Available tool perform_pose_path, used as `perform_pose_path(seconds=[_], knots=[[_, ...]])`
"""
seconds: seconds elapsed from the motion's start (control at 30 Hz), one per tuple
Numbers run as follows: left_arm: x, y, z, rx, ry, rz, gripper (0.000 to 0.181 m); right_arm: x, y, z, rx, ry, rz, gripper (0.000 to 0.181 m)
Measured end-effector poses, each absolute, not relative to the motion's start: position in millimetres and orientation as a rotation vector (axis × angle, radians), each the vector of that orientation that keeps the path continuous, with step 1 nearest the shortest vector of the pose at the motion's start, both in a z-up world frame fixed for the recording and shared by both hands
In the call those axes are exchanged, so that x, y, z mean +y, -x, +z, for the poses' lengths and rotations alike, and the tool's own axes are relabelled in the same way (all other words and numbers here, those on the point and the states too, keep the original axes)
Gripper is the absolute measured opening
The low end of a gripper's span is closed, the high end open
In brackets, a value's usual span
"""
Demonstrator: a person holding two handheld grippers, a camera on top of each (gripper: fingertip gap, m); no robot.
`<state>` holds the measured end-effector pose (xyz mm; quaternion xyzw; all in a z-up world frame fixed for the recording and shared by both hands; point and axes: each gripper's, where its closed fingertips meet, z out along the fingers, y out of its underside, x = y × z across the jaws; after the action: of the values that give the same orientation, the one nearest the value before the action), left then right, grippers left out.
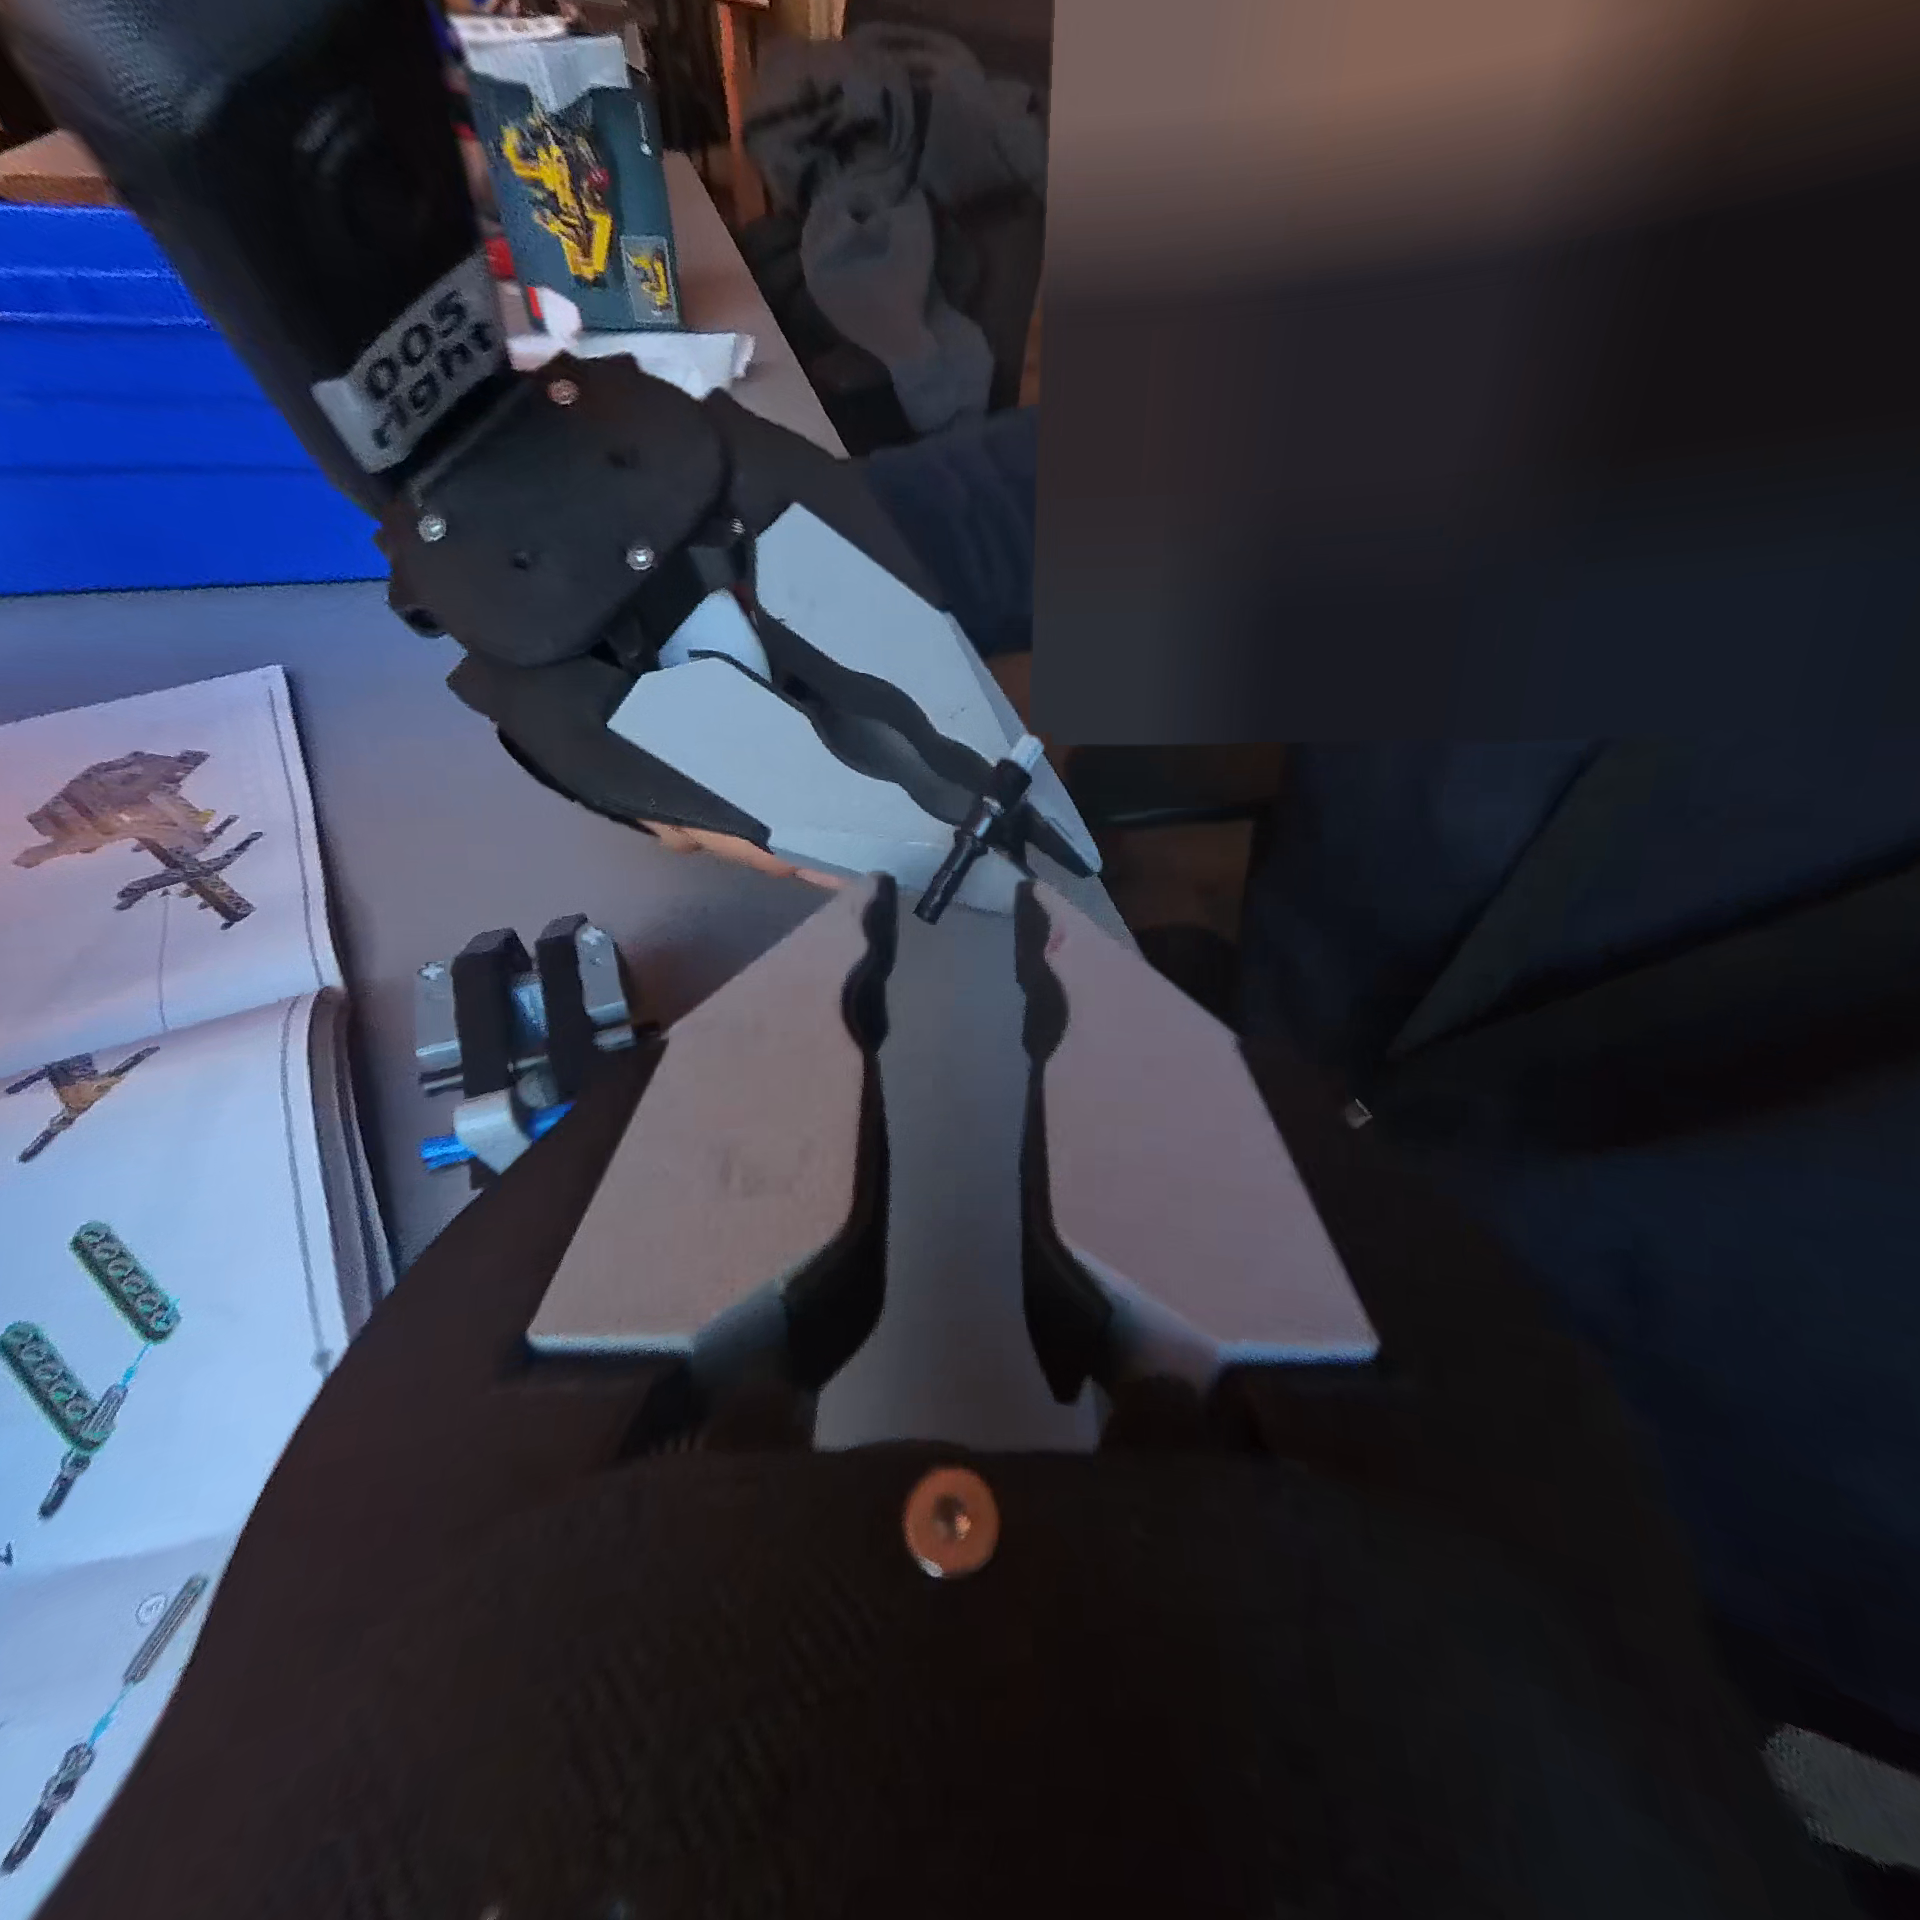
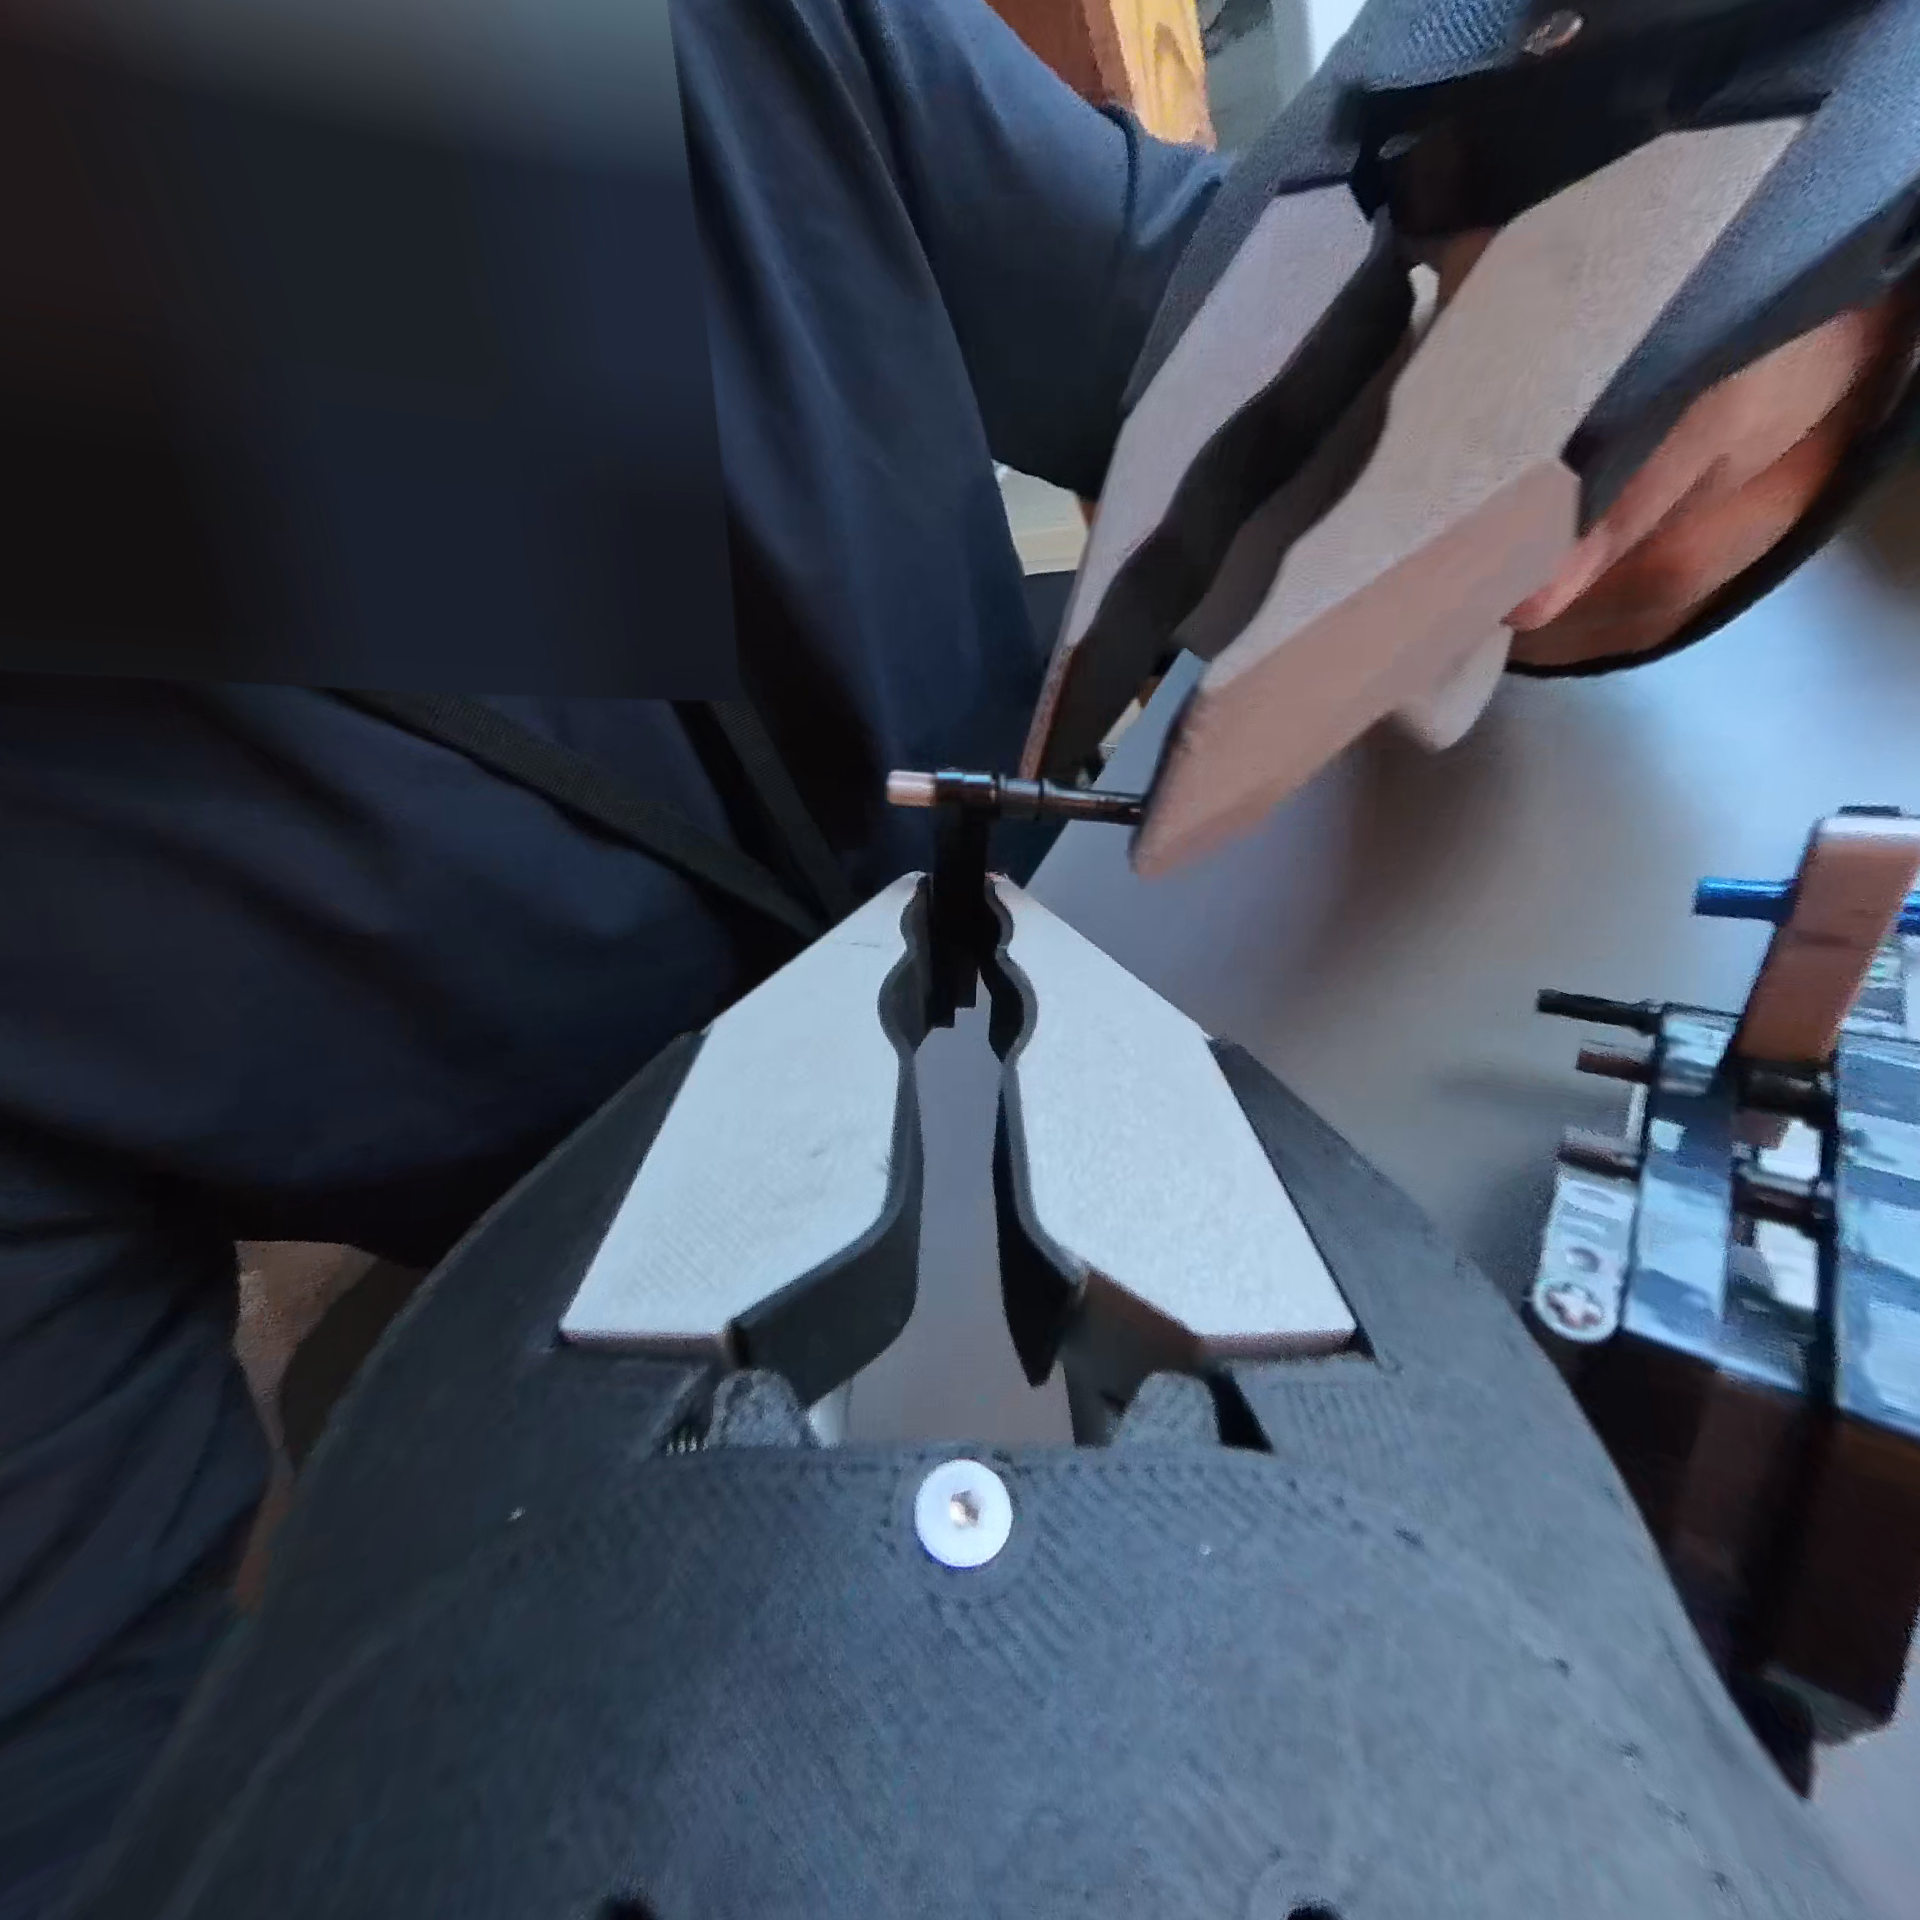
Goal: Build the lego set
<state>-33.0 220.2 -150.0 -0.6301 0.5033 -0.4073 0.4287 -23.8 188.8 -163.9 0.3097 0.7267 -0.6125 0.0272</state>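
My right gripper (image 2: 956, 883) is shut on a small black lego connector (image 2: 951, 935) that carries a black pin (image 2: 1013, 795) crosswise, with a light tip. In the left wrist view the right gripper (image 1: 1023, 831) reaches in from the upper left with the pin (image 1: 977, 831) slanting down. My left gripper (image 1: 953, 888) is open, and the pin's lower end lies between its fingertips. In the right wrist view the left gripper (image 2: 1091, 805) comes from the upper right, beside the pin's far end. A partly built grey, black and blue lego assembly (image 1: 520, 1029) stands on the table; it also shows in the right wrist view (image 2: 1766, 1143).
An open instruction booklet (image 1: 156, 1039) lies on the grey table (image 1: 436, 727) at the left. The lego box (image 1: 582, 197) stands at the back, a blue bin (image 1: 125, 416) at the far left. A person in dark clothing (image 2: 520, 831) sits close behind the grippers. Only a small space, under 4 cm, lies between the two pairs of fingers.
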Motion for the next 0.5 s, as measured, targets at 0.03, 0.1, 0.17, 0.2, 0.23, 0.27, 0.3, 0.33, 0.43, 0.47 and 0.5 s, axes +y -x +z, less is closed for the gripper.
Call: perform_pose_path(seconds=[0.03,0.1,0.17,0.2,0.23,0.27,0.3,0.33,0.43,0.47,0.5], knots=[[218,31,-151,1.272,1.566,-1.005,0.015,188,23,-165,2.233,-0.951,-1.879,0.005],[217,29,-154,1.298,1.554,-0.972,0.009,184,20,-166,2.216,-0.930,-1.861,0.005],[214,27,-153,1.308,1.546,-0.982,0.006,181,18,-167,2.220,-0.916,-1.849,0.005],[213,27,-153,1.313,1.542,-0.986,0.006,180,18,-166,2.216,-0.909,-1.845,0.005],[212,27,-153,1.318,1.536,-0.981,0.006,180,17,-166,2.217,-0.909,-1.845,0.005],[212,27,-153,1.319,1.534,-0.971,0.004,181,18,-166,2.217,-0.916,-1.846,0.006],[212,27,-152,1.311,1.539,-0.973,0.004,183,18,-166,2.216,-0.924,-1.851,0.006],[214,27,-150,1.279,1.556,-0.987,0.004,186,19,-165,2.216,-0.937,-1.861,0.007],[221,28,-145,1.154,1.609,-1.082,0.003,198,22,-163,2.228,-1.022,-1.869,0.011],[224,29,-146,1.121,1.628,-1.094,0.003,204,25,-164,2.267,-1.079,-1.865,0.016],[229,31,-147,1.095,1.647,-1.085,0.003,211,28,-167,2.319,-1.143,-1.846,0.018]])
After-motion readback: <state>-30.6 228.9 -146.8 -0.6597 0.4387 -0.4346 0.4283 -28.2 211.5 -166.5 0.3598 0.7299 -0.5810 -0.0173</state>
